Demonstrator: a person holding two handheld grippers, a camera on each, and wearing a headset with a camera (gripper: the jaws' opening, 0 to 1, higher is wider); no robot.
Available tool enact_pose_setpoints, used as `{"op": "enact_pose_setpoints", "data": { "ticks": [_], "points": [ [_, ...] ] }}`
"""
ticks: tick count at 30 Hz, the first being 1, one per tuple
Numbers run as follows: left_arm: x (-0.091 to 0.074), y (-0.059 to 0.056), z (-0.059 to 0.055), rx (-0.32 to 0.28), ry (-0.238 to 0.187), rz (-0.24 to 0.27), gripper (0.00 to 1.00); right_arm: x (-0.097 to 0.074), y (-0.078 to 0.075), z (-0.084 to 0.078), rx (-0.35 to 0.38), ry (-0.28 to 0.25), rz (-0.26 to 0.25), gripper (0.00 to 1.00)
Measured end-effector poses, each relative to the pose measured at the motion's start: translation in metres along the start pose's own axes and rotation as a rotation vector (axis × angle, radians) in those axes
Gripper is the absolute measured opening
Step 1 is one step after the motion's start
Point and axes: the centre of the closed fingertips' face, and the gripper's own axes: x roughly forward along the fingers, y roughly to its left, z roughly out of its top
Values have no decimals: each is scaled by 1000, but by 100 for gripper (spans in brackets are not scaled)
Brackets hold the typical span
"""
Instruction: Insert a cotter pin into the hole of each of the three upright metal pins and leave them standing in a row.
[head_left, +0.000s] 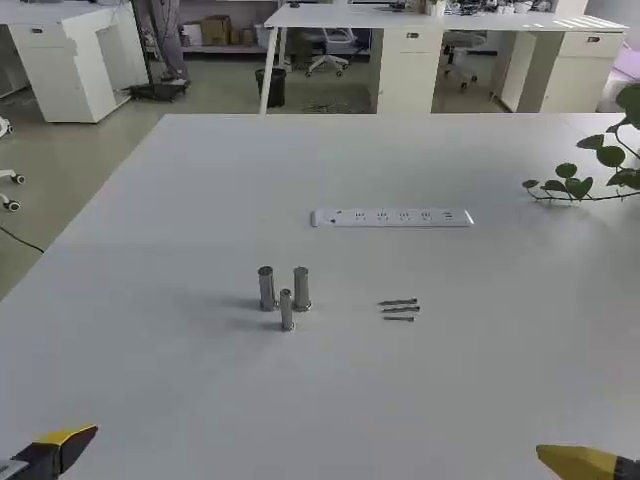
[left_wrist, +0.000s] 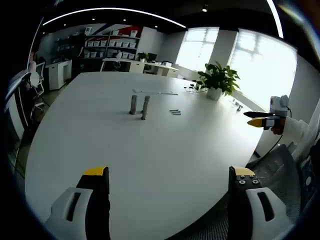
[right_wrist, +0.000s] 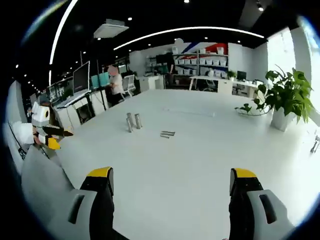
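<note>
Three upright metal pins (head_left: 283, 293) stand in a tight cluster near the middle of the white table (head_left: 200, 200); they show too in the left gripper view (left_wrist: 139, 106) and the right gripper view (right_wrist: 132, 121). Three cotter pins (head_left: 399, 309) lie side by side to their right, small in the gripper views (left_wrist: 174, 112) (right_wrist: 167, 133). My left gripper (left_wrist: 169, 172) is open at the table's near left edge, its yellow tip at the lower left of the head view (head_left: 66, 440). My right gripper (right_wrist: 170, 175) is open at the near right, yellow tip (head_left: 585, 462).
A white power strip (head_left: 392, 217) lies beyond the pins. A potted plant (right_wrist: 282, 97) stands at the table's right side, its leaves (head_left: 600, 170) reaching over the edge. Desks, chairs and shelves fill the room behind.
</note>
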Motion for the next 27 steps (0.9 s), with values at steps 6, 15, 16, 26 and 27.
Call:
{"op": "enact_pose_setpoints", "data": {
  "ticks": [6,15,16,26,27],
  "points": [
    [-4,11,7,-14,-38,45,99,-1,2,-2,-2,11,-3,98],
    [-5,10,1,-15,-9,46,99,-3,4,0,-15,17,2,97],
    [-4,10,0,-15,-4,47,99,-3,4,-1,-16,20,0,97],
    [0,9,-2,22,23,46,99,-2,4,-11,-23,61,8,96],
    [1,12,-5,28,39,60,99,-1,4,-10,-31,61,7,96]
  ]
}}
